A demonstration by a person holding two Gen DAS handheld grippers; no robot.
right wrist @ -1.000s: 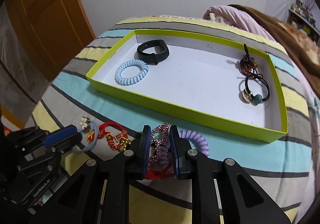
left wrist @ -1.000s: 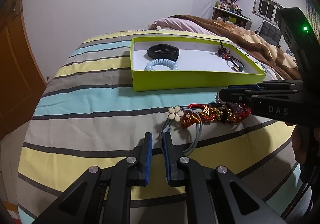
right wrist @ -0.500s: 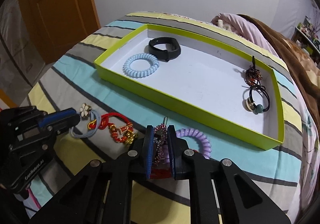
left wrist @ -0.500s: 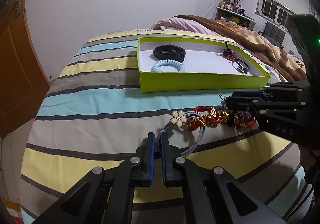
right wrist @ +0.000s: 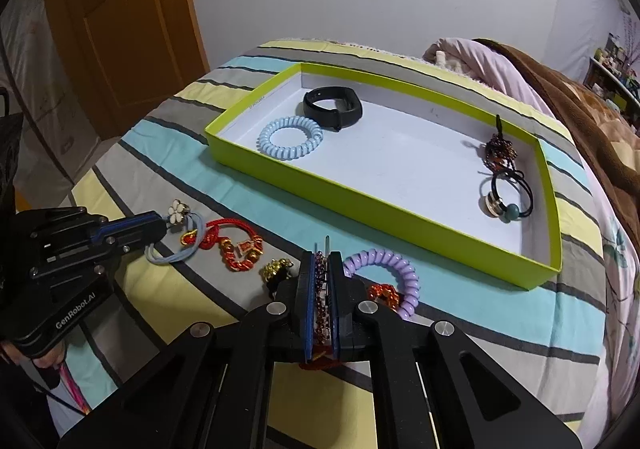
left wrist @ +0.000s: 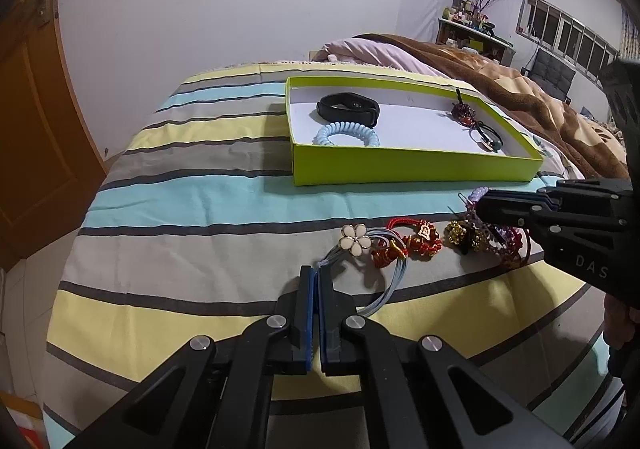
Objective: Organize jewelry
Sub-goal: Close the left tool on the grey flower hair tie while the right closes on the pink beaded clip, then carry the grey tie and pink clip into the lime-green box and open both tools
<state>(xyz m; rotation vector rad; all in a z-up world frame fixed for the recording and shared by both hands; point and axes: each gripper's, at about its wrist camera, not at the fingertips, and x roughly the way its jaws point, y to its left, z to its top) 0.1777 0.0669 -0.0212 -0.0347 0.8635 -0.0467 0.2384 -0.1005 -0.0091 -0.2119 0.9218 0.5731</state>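
Note:
A lime-green tray (right wrist: 360,189) lies on the striped bed. It holds a black band (right wrist: 332,109), a pale blue coil tie (right wrist: 290,137) and two dark beaded ties (right wrist: 506,197). In front of the tray, my left gripper (left wrist: 318,273) is shut on the strands of a pale blue hair tie with a white flower (left wrist: 354,241). My right gripper (right wrist: 321,256) has its jaws closing, and a pink beaded bracelet (right wrist: 320,289) is pinched between its pads. Beside it lie a purple coil tie (right wrist: 384,269) and a red cord bracelet with gold charms (right wrist: 236,249).
A gold bead cluster (right wrist: 276,269) and an orange bead piece (right wrist: 382,293) lie near the right gripper. A brown blanket (left wrist: 520,97) and a pink pillow cover the far right of the bed. A wooden door (right wrist: 120,29) stands to the left.
Both pairs of jaws have closed: the left onto the blue hair tie's strands, the right onto the beaded bracelet. Neither hand has shifted much.

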